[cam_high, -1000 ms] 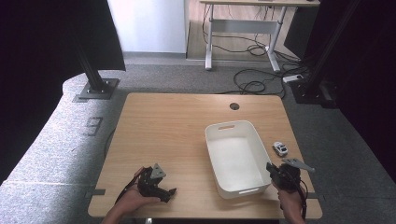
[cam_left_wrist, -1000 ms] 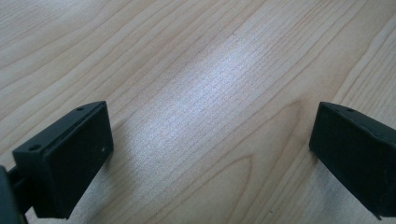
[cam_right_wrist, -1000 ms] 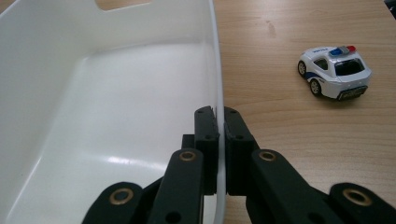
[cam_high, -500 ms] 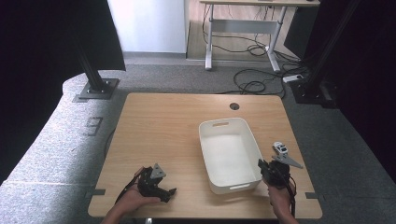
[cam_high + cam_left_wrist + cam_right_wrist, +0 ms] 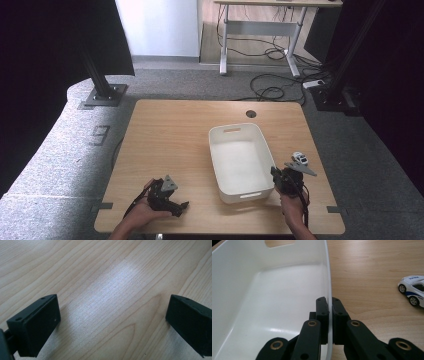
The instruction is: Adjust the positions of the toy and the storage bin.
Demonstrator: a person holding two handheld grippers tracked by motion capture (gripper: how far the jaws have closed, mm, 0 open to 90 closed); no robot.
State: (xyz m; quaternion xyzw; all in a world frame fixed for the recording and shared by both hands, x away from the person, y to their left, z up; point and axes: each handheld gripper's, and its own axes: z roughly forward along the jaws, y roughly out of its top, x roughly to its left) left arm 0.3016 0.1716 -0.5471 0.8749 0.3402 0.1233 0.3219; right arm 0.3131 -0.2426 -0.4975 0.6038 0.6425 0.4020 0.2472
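White bin (image 5: 242, 159) sits right of centre on table (image 5: 170, 135); right gripper (image 5: 281, 179) pinches its right wall near the near corner. Left gripper (image 5: 172, 205) rests near-left, jaws wide apart w/ nothing between. Toy car (image 5: 299, 158) just right of bin. Carpet, desk (image 5: 270, 15) beyond.

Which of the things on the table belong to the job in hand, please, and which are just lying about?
In the job:
- white tub, empty
- right gripper, fingers clamped on the tub's wall

Lying about:
- toy police car, on the table beside the tub
- left gripper, open above bare wood
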